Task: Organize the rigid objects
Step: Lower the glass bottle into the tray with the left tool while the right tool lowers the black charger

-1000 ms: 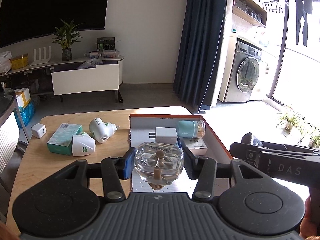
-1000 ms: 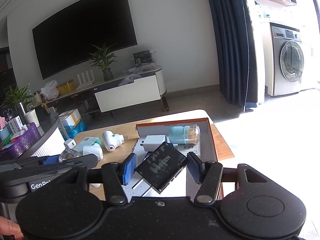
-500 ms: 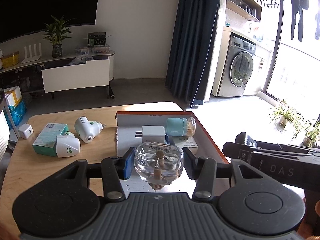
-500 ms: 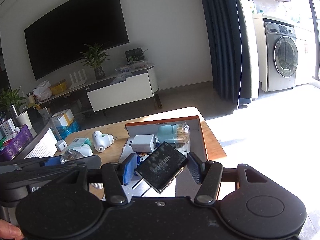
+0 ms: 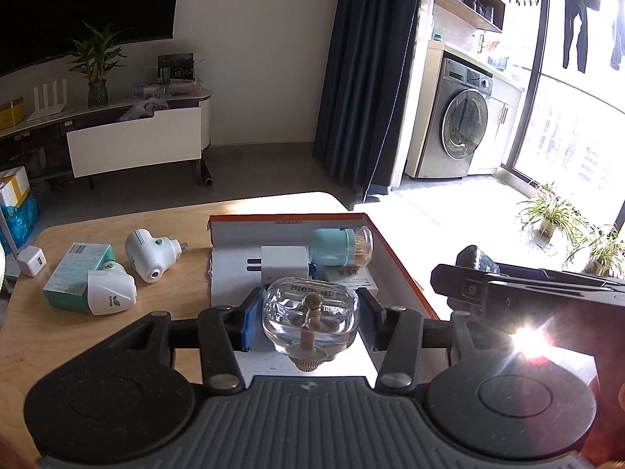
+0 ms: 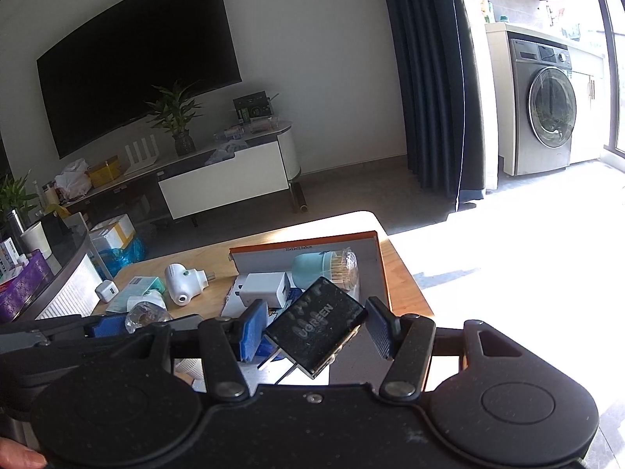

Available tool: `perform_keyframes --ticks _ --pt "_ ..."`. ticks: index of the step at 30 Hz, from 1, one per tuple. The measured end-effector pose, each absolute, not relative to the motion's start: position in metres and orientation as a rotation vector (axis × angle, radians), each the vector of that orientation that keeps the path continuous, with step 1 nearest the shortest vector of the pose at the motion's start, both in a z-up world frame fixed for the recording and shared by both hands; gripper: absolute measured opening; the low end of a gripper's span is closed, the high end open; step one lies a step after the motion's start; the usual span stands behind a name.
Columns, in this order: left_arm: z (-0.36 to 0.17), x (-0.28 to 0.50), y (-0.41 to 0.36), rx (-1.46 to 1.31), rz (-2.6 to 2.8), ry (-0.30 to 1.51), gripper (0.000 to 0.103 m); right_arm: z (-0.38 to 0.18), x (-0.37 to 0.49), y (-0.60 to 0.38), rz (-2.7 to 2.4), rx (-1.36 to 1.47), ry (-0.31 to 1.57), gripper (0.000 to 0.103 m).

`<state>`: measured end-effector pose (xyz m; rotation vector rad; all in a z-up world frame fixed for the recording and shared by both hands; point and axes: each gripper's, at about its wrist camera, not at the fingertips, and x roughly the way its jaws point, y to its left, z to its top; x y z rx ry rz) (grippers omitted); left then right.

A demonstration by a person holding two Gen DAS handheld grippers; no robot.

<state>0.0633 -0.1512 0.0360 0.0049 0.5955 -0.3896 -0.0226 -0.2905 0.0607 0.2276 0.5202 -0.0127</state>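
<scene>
We're looking at the orange-rimmed box (image 5: pixel 394 258) on the wooden table (image 5: pixel 117 226), holding a white charger (image 5: pixel 283 264) and a teal toothpick jar (image 5: pixel 340 246). Our left gripper (image 5: pixel 308 314) is clamping a clear glass bottle (image 5: pixel 310 320) over the box; our right gripper (image 6: pixel 312 326) is clamping a black UGREEN charger (image 6: pixel 316 324). Only the right view's catching the TV (image 6: pixel 136 66).

Clear glass bottle (image 5: pixel 310 314) between the left gripper's (image 5: pixel 309 318) blue and black pads. Ahead, an orange-rimmed white box (image 5: pixel 384 250) holds a pale teal jar (image 5: pixel 332 247). Black charger (image 6: pixel 316 326) in the right gripper (image 6: pixel 314 328).
</scene>
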Motion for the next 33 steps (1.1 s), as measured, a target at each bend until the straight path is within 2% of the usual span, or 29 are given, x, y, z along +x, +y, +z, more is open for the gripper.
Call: perform_keyframes --ticks 33 --pt "0.05 0.103 -0.155 -0.005 -0.372 0.588 0.05 0.07 0.027 -0.295 0.005 0.207 0.525 0.068"
